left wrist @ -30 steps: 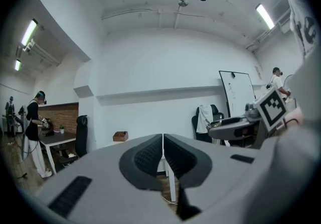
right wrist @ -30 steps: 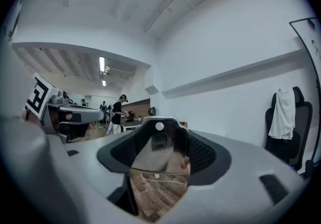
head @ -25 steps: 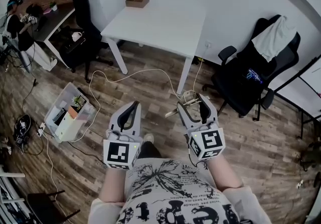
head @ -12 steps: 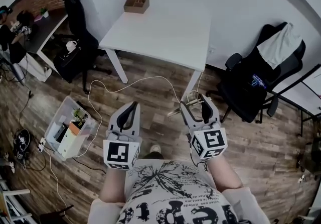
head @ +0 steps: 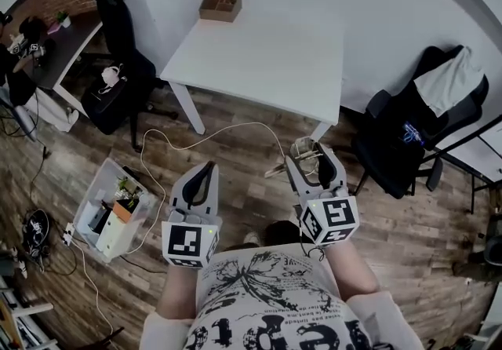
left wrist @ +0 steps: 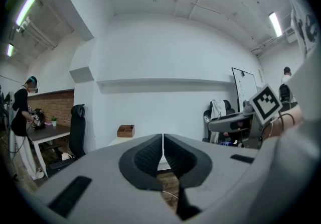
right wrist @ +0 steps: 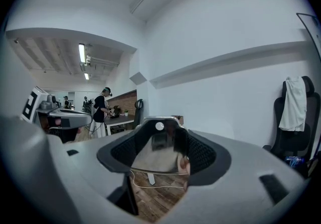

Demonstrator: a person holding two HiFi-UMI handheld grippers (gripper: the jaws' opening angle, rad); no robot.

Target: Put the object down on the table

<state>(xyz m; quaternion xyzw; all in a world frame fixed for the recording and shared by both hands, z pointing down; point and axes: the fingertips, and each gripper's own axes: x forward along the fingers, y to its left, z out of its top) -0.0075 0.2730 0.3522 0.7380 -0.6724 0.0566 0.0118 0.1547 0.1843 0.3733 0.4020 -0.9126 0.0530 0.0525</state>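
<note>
Both forearms [head: 179, 293] extend forward from the torso, roughly parallel and at about the same height, over the wood floor [head: 235, 152]. Each marker cube faces up toward the head camera.

Left claw [head: 205, 168]: pointed forward toward the bench [head: 267, 50], level. In the left gripper view the left claw [left wrist: 163, 140] has its two pads pressed together along their full length, with nothing between them.

Right claw [head: 314, 154]: pointed forward and angled slightly outward. In the right gripper view the right claw [right wrist: 160, 140] stands wide, and both pads bear on the object [right wrist: 155, 152], a pale, glossy item with a thin rim along its lower edge. Its exact kind cannot be determined.

Object location: in the head view the object [head: 292, 156] sits at the tip of the right claw, with a thin part projecting to the left. It is carried in the air above the floor, short of the bench's near edge and close to the near right corner. It does not touch the bench.

A wooden box [head: 220, 5] sits at the far left corner of the bench.
</note>
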